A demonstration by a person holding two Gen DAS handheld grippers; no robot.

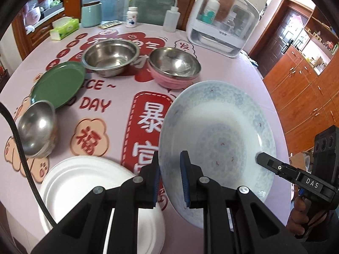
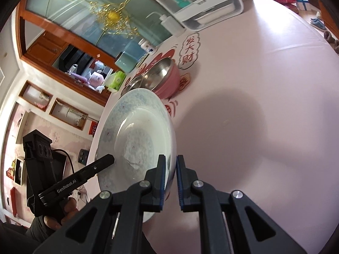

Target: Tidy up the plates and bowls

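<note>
Table (image 1: 222, 67); bowls (image 1: 110, 57); plates (image 1: 58, 83)

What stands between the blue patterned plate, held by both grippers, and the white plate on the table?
Nothing visible. The blue patterned plate is gripped at its rim by the left gripper and the right gripper. The white plate lies just beside it, with only bare tablecloth between.
</note>
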